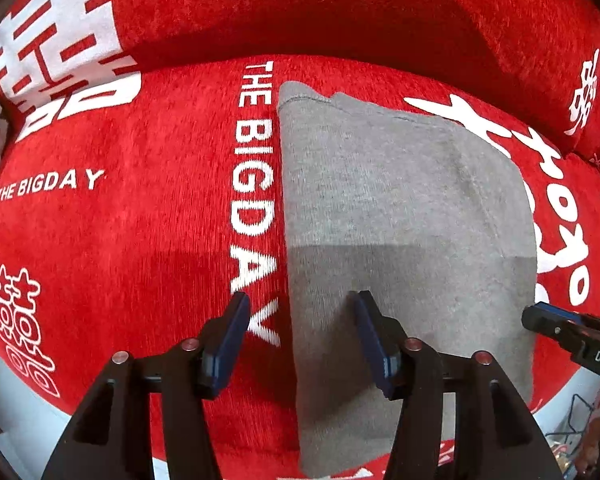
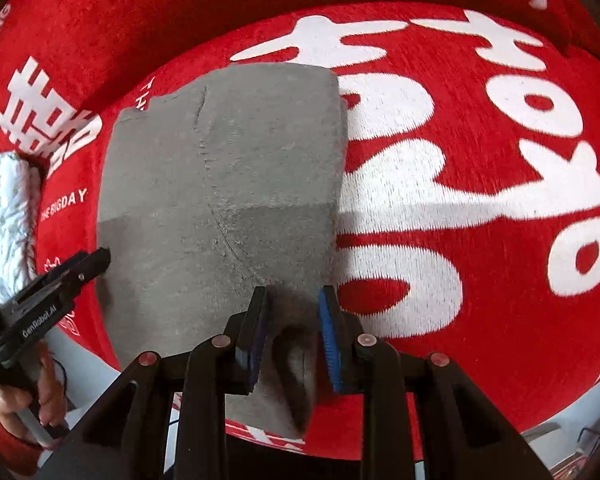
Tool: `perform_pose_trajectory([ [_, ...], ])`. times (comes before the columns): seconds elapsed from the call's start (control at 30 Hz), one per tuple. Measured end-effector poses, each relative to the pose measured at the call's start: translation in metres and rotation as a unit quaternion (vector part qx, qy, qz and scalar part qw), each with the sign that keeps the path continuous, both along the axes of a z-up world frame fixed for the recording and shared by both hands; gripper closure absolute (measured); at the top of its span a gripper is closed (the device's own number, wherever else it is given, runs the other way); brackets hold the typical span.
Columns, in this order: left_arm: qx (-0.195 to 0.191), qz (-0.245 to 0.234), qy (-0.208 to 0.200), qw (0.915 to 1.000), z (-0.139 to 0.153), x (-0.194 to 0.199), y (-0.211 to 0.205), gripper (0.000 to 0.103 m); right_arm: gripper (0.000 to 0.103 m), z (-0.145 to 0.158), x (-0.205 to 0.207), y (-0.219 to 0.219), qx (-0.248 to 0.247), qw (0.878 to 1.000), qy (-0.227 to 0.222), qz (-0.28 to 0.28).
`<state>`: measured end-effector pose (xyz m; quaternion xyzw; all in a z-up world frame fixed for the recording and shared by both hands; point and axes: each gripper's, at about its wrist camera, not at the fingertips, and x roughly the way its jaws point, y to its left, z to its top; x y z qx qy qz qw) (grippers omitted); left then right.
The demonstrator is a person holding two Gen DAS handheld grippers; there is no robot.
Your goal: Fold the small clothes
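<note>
A grey knit garment [image 1: 404,216] lies flat as a folded rectangle on the red cover; it also shows in the right wrist view [image 2: 220,200]. My left gripper [image 1: 300,312] is open and hovers over the garment's left edge, one finger over red fabric, the other over the grey cloth. It also shows at the left in the right wrist view [image 2: 96,258]. My right gripper [image 2: 292,300] is open, and a raised fold of the garment's near right edge [image 2: 296,344] sits between its fingers. Its tip shows at the right in the left wrist view [image 1: 540,316].
The red plush cover [image 1: 140,240] with white "THE BIGDAY" lettering and large characters drapes over a sofa seat and backrest [image 1: 300,8]. A white fuzzy object [image 2: 8,216] lies at the left. The seat's front edge and pale floor [image 2: 580,408] lie below.
</note>
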<state>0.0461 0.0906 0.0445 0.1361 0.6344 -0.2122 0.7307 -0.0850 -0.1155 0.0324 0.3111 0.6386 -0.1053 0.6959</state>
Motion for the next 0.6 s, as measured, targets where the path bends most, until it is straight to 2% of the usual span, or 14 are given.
perform_pose_trajectory([
  [0.2, 0.001, -0.004, 0.006, 1.0000, 0.004, -0.008, 0.006, 0.047, 0.070, 0.003, -0.010, 0.000, 0.009, 1.000, -0.001, -0.010],
  [0.27, 0.001, -0.005, 0.007, 1.0000, 0.005, -0.009, 0.007, 0.047, 0.060, 0.008, -0.015, -0.002, 0.025, 1.000, -0.010, -0.016],
  [0.3, 0.001, -0.004, 0.008, 1.0000, 0.006, -0.010, 0.008, 0.047, 0.048, 0.010, -0.018, -0.001, 0.035, 0.999, -0.015, -0.020],
  [0.33, 0.000, -0.004, 0.009, 1.0000, 0.006, -0.010, 0.009, 0.047, 0.043, 0.013, -0.020, 0.000, 0.040, 0.999, -0.020, -0.021],
  [0.43, 0.001, -0.003, 0.015, 0.9999, 0.008, -0.011, 0.011, 0.047, 0.043, 0.018, -0.026, 0.006, 0.055, 0.998, -0.027, -0.019],
  [0.57, 0.008, -0.005, 0.015, 0.9998, 0.012, -0.015, 0.013, 0.047, 0.046, 0.007, -0.026, 0.019, 0.063, 0.998, -0.008, -0.010],
  [0.6, 0.011, -0.005, 0.014, 0.9998, 0.013, -0.016, 0.014, 0.047, 0.062, 0.003, -0.027, 0.020, 0.056, 0.998, 0.000, -0.009],
])
